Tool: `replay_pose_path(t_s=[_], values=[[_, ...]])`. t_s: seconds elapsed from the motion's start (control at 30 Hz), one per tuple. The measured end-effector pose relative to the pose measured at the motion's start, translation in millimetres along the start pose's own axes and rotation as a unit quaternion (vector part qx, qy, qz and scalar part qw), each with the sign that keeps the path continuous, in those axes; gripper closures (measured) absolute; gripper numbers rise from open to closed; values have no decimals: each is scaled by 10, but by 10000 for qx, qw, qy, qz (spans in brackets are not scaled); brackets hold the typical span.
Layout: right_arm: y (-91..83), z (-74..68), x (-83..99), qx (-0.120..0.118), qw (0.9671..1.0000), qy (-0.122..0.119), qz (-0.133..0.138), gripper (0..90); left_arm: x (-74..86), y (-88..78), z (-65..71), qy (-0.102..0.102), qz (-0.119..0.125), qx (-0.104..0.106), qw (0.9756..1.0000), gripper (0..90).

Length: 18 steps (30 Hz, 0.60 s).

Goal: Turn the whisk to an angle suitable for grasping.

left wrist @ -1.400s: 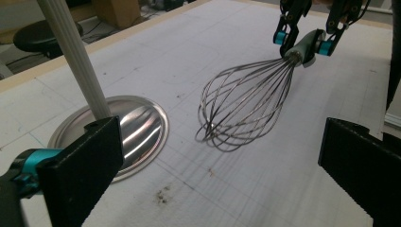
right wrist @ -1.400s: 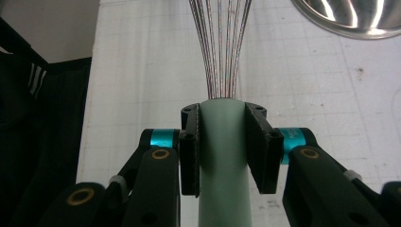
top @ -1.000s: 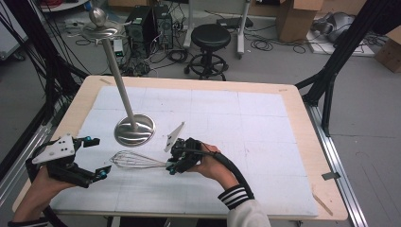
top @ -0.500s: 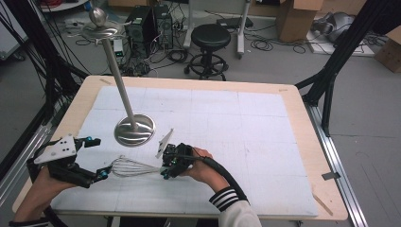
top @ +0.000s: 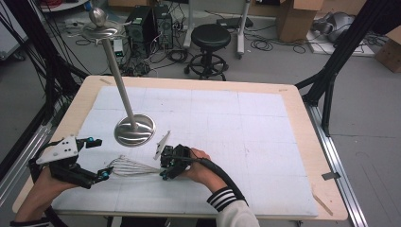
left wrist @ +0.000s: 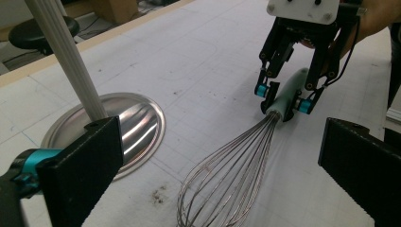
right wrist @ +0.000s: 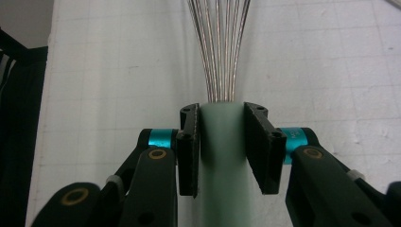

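Right claw clamps the whisk handle; left claw gapes empty at whisk's 9 o'clock; stand at 12.

There are almost no words or numbers to read here. On the right claw, a blue ring beside one jaw has tiny marks that may be letters, but they are too small and blurry to make out. The white mat on the desk has thin lines drawn in squares, with no numbers on them. The boxes on the floor show no words that can be read.
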State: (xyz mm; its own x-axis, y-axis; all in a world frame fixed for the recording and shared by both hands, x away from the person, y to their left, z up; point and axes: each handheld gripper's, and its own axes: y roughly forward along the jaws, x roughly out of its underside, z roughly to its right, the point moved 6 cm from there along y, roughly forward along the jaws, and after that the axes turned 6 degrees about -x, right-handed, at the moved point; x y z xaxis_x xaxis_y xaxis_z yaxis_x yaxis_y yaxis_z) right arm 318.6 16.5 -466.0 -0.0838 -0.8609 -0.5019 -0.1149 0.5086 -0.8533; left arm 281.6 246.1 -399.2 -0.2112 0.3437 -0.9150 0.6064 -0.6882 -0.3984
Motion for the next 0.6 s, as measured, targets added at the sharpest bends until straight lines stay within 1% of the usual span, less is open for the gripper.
replay_pose_path(t_s=[0.03, 0.07, 0.13, 0.17, 0.2, 0.27, 0.3, 0.33, 0.37, 0.4, 0.47, 0.5, 0.53, 0.57, 0.6], values=[[0, 0, 0, 0, 10000, 0, 0, 664, 0, 0, 0, 0, 0, 0, 10000, 17], [-2, 10, -8, 20, 10000, 4, 54, 625, 7, 0, 1, -17, 3, 2, 10000, 17], [-4, 7, -9, 10, 10000, 11, 72, 613, 11, -2, -2, -10, -10, -7, 10000, 17], [-8, 9, -7, 32, 10000, 15, 79, 589, 14, -3, -2, -11, -12, -6, 10000, 17], [-13, 20, -1, 54, 9999, 33, 97, 541, 15, -3, -2, -16, -6, -6, 10000, 17], [-30, 19, 3, 66, 9999, 45, 117, 507, 14, -4, -2, -17, -4, -7, 10000, 17], [-30, 19, 3, 66, 9999, 45, 117, 507, 14, -5, -2, -16, -2, -7, 10000, 17], [-55, 14, -7, 86, 9997, 30, 206, 458, 13, -6, -1, -13, 2, -4, 10000, 17], [-55, 14, -7, 86, 9997, 30, 206, 458, 12, -7, -2, -13, 3, -4, 10000, 17], [-80, 7, -13, 101, 9996, 16, 262, 409, 12, -6, -3, -15, 5, -3, 10000, 17], [-97, 10, -16, 133, 9994, -8, 312, 395, 12, -6, -8, -22, 6, -6, 10000, 17], [-135, 16, -16, 124, 9991, -50, 402, 352, 13, -5, -12, -29, 12, -8, 10000, 17], [-151, 14, -13, 144, 9990, 11, 425, 321, 13, -5, -12, -29, 12, -8, 10000, 17], [-182, 24, -13, 181, 9987, 17, 484, 294, 13, -6, -15, -30, 11, -8, 10000, 17], [-207, 10, -6, 149, 9985, 74, 522, 275, 12, -6, -18, -29, 12, -10, 10000, 17]])
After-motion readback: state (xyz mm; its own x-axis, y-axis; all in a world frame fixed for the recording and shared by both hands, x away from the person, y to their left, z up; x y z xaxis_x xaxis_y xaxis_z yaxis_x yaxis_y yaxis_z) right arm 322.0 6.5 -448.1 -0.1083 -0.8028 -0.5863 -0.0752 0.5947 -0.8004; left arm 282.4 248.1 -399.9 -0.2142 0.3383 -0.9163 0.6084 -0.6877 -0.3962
